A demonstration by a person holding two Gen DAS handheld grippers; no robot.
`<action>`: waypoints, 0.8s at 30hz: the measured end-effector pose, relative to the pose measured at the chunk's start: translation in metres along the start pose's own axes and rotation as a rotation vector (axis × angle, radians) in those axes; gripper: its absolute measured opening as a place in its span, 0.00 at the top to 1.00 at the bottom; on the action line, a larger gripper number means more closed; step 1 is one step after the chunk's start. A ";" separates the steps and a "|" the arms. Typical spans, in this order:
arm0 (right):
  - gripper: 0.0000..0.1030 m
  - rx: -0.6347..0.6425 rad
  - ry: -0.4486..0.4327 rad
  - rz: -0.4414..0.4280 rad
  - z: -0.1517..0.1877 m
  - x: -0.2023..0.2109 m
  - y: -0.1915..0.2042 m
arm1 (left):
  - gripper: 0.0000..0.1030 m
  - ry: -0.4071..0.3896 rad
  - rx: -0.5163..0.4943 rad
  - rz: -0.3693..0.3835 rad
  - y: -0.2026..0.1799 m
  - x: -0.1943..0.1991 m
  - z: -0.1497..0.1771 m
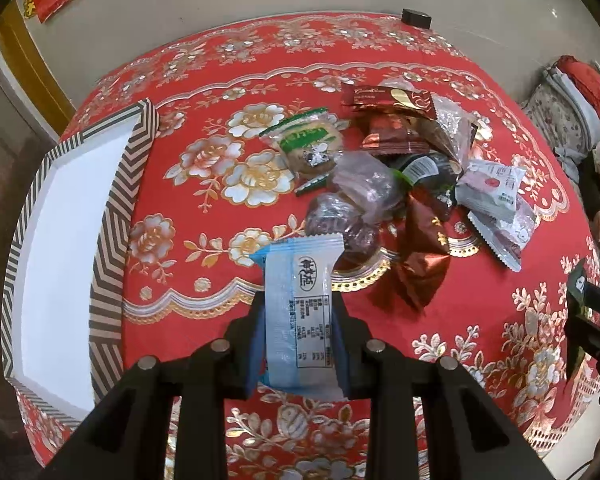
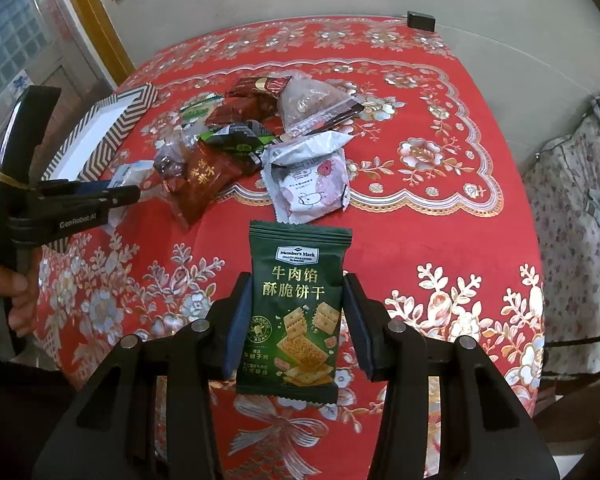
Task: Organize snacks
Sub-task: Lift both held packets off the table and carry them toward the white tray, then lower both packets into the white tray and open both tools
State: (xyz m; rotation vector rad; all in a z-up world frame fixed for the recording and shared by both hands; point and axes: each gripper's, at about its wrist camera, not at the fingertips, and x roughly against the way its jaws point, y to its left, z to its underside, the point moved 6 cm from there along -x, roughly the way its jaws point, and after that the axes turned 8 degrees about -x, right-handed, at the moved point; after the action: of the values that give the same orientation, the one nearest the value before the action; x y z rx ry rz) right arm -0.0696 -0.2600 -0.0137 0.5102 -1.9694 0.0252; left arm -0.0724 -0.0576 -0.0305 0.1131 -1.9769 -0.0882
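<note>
Both tools were loaded: left gripper [image 1: 298, 320] pinched the light-blue packet [image 1: 300, 308] lengthwise, right gripper [image 2: 296, 316] clamped the green cracker packet [image 2: 296, 312], and the striped box [image 1: 112, 216] sat left of both, nearer the left hand.

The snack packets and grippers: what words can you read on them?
"Member's Mark" and "牛肉馅 酥脆饼干": green packet in the right gripper.
"GenRobot.AI": left gripper.
Blue packet: round logo and table, too small to read.
Packets in the pile: print too blurred.
</note>
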 end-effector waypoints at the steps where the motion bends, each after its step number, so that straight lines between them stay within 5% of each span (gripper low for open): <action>1: 0.57 0.003 0.001 -0.002 0.000 0.000 -0.002 | 0.69 -0.001 0.003 -0.002 -0.002 0.000 0.000; 16: 0.57 0.048 -0.001 -0.016 -0.013 -0.002 0.014 | 0.69 -0.067 -0.039 0.005 0.003 0.023 -0.002; 24: 0.57 0.071 -0.073 -0.016 -0.057 0.010 0.060 | 0.69 -0.196 0.018 -0.035 0.075 0.060 -0.024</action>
State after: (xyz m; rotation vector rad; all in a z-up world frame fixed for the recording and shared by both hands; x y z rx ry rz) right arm -0.0458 -0.1946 0.0325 0.5810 -2.0411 0.0677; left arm -0.0772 0.0097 0.0420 0.1562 -2.1717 -0.1080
